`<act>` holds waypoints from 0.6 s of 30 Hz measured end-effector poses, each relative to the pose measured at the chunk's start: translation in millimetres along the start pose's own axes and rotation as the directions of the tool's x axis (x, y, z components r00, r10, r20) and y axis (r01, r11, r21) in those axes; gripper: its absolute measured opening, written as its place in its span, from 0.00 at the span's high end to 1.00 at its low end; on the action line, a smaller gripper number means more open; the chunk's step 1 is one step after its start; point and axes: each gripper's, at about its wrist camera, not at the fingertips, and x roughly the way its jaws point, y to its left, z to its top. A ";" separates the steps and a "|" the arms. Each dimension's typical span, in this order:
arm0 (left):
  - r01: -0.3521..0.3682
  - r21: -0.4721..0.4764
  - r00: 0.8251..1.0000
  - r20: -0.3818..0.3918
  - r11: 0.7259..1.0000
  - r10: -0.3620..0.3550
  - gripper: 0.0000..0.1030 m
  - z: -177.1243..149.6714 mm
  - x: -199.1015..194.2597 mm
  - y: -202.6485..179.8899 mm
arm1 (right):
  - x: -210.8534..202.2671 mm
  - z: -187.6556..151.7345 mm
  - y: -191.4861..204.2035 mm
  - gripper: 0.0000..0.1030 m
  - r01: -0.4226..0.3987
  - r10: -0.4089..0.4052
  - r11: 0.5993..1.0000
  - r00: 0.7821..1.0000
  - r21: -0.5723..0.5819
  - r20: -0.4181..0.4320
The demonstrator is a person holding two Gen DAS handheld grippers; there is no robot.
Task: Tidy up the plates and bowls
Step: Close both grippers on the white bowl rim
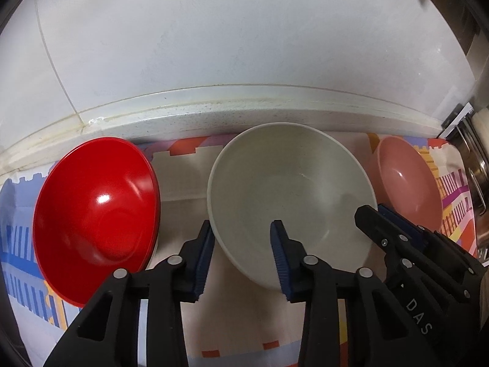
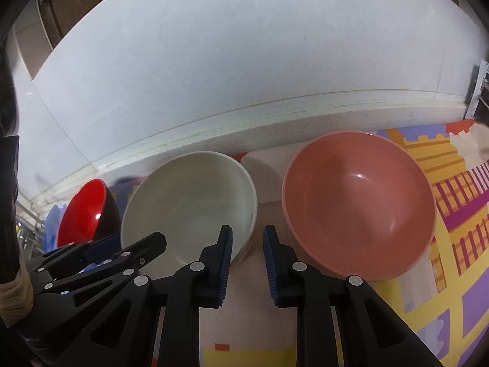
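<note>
On a bright patterned mat [image 1: 24, 244] by the far wall sit three bowls in the left wrist view: a red bowl [image 1: 94, 220] on the left, a white bowl [image 1: 290, 195] in the middle, a pink bowl [image 1: 406, 183] on the right. The left gripper [image 1: 241, 257] has its fingers spread around the white bowl's near left rim, one inside, one outside, not squeezing.

From the right wrist view, the right gripper [image 2: 247, 263] hangs over the gap between the white bowl [image 2: 189, 202] and pink bowl [image 2: 357, 202]. Its fingers are a little apart and hold nothing.

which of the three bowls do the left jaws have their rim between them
The white bowl, the middle one. Its near-left rim sits between the left gripper jaws. The red bowl lies outside them to the left, the pink bowl far right.
</note>
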 end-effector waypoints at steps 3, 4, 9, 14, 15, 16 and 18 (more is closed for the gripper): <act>-0.007 0.003 1.000 0.004 1.000 0.007 0.69 3.0 1.8 2.1 | 2.2 2.1 -1.1 0.84 0.001 -0.001 1.000 1.000 -0.010 -0.009; -0.009 0.002 1.000 0.004 1.000 0.009 0.71 3.9 2.7 1.0 | 3.0 3.1 -0.9 0.85 0.004 -0.004 1.000 1.000 -0.015 -0.011; -0.029 0.011 1.000 0.011 1.000 0.029 0.79 5.9 3.5 1.8 | 5.0 3.9 0.2 0.86 0.023 -0.023 1.000 1.000 -0.020 -0.008; -0.051 0.025 0.998 0.029 0.998 0.050 0.81 5.0 1.2 1.3 | 6.0 3.1 1.4 0.86 0.034 -0.034 0.999 0.999 -0.026 -0.006; -0.059 0.030 0.998 0.035 0.998 0.057 0.82 5.1 0.4 0.4 | 6.8 2.6 2.4 0.86 0.034 -0.035 0.999 0.999 -0.027 -0.006; -0.063 0.033 0.997 0.038 0.997 0.061 0.82 5.5 0.5 -2.9 | 6.7 2.2 2.0 0.86 0.035 -0.035 0.999 0.999 -0.027 -0.007; -0.062 0.033 0.997 0.042 0.998 0.061 0.82 4.8 -1.7 -5.1 | 7.3 1.5 3.2 0.86 0.033 -0.033 0.999 0.999 -0.025 -0.008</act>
